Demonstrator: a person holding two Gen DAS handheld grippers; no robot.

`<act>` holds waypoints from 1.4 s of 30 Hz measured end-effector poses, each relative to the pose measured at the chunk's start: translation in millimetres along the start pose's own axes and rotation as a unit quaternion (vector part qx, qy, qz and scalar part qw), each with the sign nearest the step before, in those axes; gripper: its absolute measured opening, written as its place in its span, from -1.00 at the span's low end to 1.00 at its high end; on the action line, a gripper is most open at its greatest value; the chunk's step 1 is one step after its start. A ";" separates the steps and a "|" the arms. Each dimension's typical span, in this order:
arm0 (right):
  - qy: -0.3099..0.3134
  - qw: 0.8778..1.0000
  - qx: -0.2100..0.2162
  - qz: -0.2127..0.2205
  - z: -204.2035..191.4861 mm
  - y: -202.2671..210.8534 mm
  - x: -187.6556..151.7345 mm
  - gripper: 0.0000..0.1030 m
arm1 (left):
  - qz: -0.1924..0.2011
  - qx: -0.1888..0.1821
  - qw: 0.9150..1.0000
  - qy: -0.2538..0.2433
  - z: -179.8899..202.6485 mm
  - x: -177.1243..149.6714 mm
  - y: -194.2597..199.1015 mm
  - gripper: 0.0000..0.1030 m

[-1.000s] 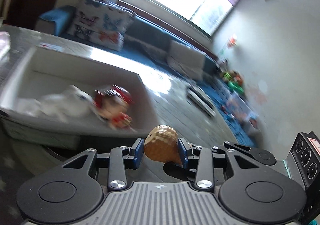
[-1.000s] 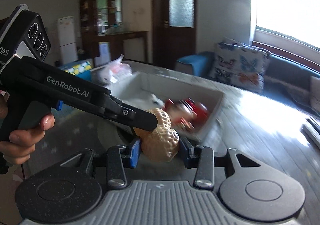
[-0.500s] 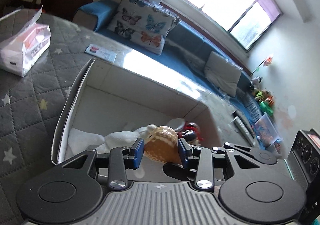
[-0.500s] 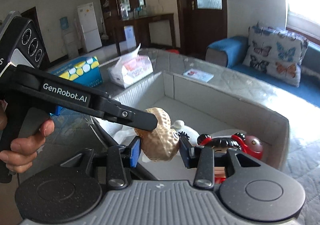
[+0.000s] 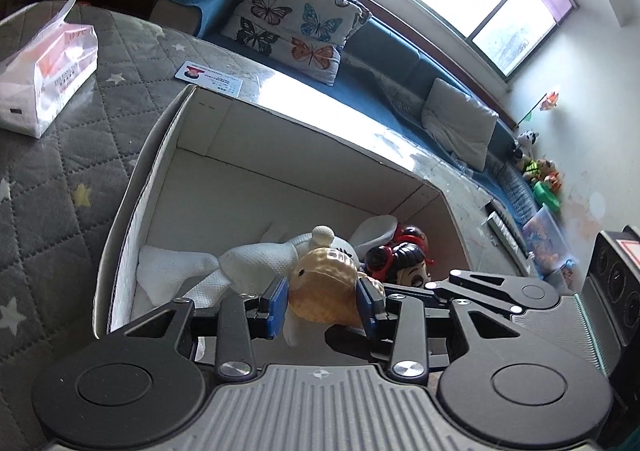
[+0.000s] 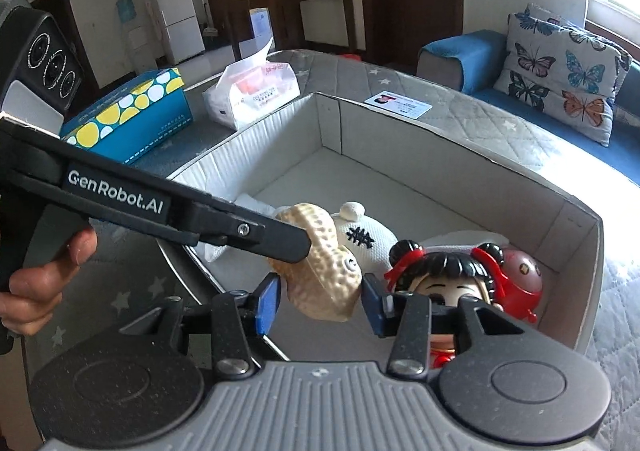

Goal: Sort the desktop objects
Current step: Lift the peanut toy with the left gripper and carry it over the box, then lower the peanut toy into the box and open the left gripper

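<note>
The left gripper (image 5: 323, 301) is clamped on the peanut-shaped toy (image 5: 325, 293), holding it above the near end of the white box (image 5: 132, 187). The right gripper (image 6: 320, 301) has its pads spread a little wider than the toy, with a gap visible on each side, so it looks released. Just beyond, a white plush (image 6: 360, 237) and a red-dressed doll (image 6: 452, 271) lie inside the box. Farther off on the quilted table sit a tissue pack (image 6: 256, 93), a blue box (image 6: 132, 119) and a card (image 6: 398, 103). This looks like the drop-off step: lower the toy and open the left jaws
</note>
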State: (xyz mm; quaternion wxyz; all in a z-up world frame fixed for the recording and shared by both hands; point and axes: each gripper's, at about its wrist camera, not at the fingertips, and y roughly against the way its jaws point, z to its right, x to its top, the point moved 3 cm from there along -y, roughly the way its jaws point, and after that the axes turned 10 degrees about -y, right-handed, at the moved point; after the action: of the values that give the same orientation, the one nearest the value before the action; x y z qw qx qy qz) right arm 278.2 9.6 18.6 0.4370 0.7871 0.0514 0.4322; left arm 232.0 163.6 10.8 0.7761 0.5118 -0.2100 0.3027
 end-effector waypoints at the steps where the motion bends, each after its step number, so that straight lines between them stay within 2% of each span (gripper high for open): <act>1: 0.000 1.000 -0.001 0.000 -0.4 -0.9 -0.1 -0.11 | -0.001 0.002 1.000 -0.002 1.1 -0.8 -0.3 -0.22; 16: -0.006 1.000 0.001 0.004 1.3 6.0 -0.5 -0.07 | -0.038 0.006 0.999 -0.020 4.7 1.8 -4.9 -0.22; 30: -0.013 1.000 -0.002 0.025 0.7 26.3 -5.9 -0.07 | -0.028 0.009 0.999 -0.018 9.9 0.4 5.4 -0.24; 42: -0.026 0.998 -0.012 0.064 -3.1 68.1 -25.1 -0.06 | -0.015 0.017 1.000 -0.015 17.8 -9.1 18.6 -0.25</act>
State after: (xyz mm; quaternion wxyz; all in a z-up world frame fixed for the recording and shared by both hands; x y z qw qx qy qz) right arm 240.2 -41.7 53.3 0.4191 0.7944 -0.0152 0.4394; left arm 212.3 150.3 24.3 0.7682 0.5328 -0.2092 0.2869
